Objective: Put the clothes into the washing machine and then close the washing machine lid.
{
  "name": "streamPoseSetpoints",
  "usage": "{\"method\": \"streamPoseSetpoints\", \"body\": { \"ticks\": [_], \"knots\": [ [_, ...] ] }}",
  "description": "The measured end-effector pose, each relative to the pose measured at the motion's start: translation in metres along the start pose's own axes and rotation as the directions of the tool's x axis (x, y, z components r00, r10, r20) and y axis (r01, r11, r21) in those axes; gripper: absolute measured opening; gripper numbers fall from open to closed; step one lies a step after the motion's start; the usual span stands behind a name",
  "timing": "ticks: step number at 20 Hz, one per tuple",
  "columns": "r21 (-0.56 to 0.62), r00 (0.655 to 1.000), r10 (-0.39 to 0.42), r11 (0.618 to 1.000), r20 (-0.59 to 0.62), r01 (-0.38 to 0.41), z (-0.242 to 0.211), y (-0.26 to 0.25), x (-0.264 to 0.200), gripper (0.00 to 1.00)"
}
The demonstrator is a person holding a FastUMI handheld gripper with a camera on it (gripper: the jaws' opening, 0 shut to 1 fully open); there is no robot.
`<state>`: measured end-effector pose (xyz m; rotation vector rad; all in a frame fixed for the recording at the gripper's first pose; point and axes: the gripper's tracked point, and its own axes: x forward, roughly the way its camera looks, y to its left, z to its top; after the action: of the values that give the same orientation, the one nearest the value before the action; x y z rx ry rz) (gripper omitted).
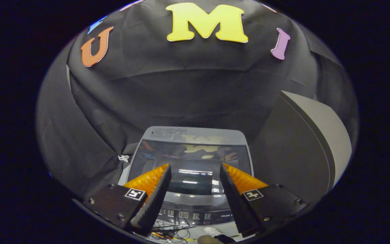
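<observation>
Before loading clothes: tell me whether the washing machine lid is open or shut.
Shut: the lid lies flat over the washing machine, its glass reflecting the booth. The tool is above it, open, holding nothing.

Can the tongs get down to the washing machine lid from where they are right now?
Probably yes: the tongs are open above the washing machine's closed lid, holding nothing, with nothing between them and the lid.

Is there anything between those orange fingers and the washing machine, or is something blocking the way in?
Nothing stands between the open, empty gripper and the washing machine below it. The machine's glass lid appears to lie flat and shut, so it covers the drum where clothes must go.
</observation>
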<state>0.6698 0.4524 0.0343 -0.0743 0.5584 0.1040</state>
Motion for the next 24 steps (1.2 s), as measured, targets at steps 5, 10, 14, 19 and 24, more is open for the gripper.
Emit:
{"method": "streamPoseSetpoints", "body": {
  "ticks": [5,10,14,19,24],
  "knots": [
    [-0.004,0.999,0.009,1.000,0.035,-0.009,0.001,-0.010,-0.027,0.90],
    [0.019,0.992,0.051,0.998,0.116,-0.054,0.012,-0.026,-0.082,0.90],
    [0.010,0.973,0.061,0.998,0.222,-0.064,0.029,-0.055,-0.143,0.90],
    [-0.009,0.918,0.066,0.998,0.391,-0.067,0.047,-0.117,-0.228,0.91],
    [-0.002,0.858,0.036,0.999,0.512,-0.042,0.046,-0.197,-0.303,1.00]
  ]
}}
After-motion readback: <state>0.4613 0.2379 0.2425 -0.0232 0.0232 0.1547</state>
